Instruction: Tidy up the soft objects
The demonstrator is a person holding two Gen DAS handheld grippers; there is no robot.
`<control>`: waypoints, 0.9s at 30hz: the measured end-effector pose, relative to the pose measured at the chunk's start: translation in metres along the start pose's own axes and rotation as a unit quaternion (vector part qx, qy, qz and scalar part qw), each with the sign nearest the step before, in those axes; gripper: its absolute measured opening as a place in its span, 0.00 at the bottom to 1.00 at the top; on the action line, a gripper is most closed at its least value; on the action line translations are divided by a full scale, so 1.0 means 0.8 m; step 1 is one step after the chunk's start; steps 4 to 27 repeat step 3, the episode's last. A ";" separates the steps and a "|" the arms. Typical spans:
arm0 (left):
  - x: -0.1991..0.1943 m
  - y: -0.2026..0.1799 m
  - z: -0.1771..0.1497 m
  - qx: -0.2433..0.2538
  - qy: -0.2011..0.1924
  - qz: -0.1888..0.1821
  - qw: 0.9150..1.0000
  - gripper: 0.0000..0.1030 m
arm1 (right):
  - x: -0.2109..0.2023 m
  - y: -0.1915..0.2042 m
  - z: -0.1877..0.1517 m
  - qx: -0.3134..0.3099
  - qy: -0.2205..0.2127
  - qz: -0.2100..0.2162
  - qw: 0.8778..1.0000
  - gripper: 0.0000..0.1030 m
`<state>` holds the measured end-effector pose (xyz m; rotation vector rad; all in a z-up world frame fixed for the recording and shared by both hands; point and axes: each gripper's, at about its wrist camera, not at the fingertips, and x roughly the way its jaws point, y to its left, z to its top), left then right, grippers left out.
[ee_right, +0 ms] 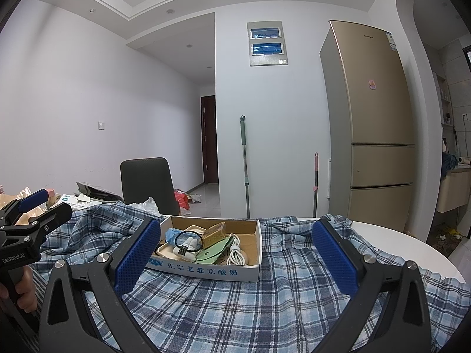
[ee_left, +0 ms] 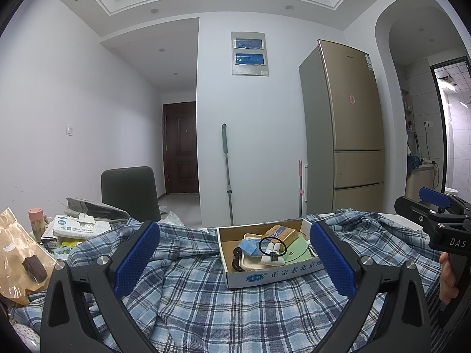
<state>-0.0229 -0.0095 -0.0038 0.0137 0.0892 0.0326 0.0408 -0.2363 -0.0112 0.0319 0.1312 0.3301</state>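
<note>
Blue-padded fingers [ee_left: 138, 257] of left gripper [ee_left: 235, 261] spread wide, holding nothing, poised above plaid shirt [ee_left: 206, 300]. Right gripper [ee_right: 235, 260] likewise spread wide and bare, fingers [ee_right: 334, 254] above same shirt [ee_right: 250, 309]. Shirt spread rumpled over white round tabletop [ee_right: 412, 244], covering most of it and reaching under both grippers. Cardboard box [ee_left: 265, 276] set on shirt, centred between fingers in left view; in right view box [ee_right: 206, 269] just right of left finger pad, nearer that pad than the other. Inside box: black hair tie [ee_right: 188, 239], white cable [ee_right: 235, 253], green pouch [ee_right: 213, 254], yellow pack [ee_right: 215, 231], blue wrapper [ee_right: 173, 234], and a pale tray [ee_right: 164, 251] beneath. Right gripper also seen at right edge of left view [ee_left: 435, 211], held by hand [ee_left: 447, 276]; left gripper at left edge of right view [ee_right: 32, 209], held by hand [ee_right: 23, 291]. Brown bag [ee_left: 20, 253], tissue box [ee_left: 76, 226] and pink-lidded jar [ee_left: 36, 220] clustered at far left of tabletop, beside shirt. Dark chair [ee_left: 129, 191] behind tabletop. Mop [ee_left: 226, 170] leaned upright on wall; gold fridge [ee_left: 353, 129] to its right.
</note>
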 end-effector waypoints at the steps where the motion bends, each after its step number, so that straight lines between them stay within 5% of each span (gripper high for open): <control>1: 0.000 0.000 -0.001 0.000 0.000 0.000 1.000 1.00 | 0.000 0.000 0.000 0.000 0.000 0.000 1.000 1.00; 27: 0.000 0.000 0.000 0.000 0.000 0.000 1.000 1.00 | -0.001 -0.001 0.000 0.000 0.000 0.000 1.000 1.00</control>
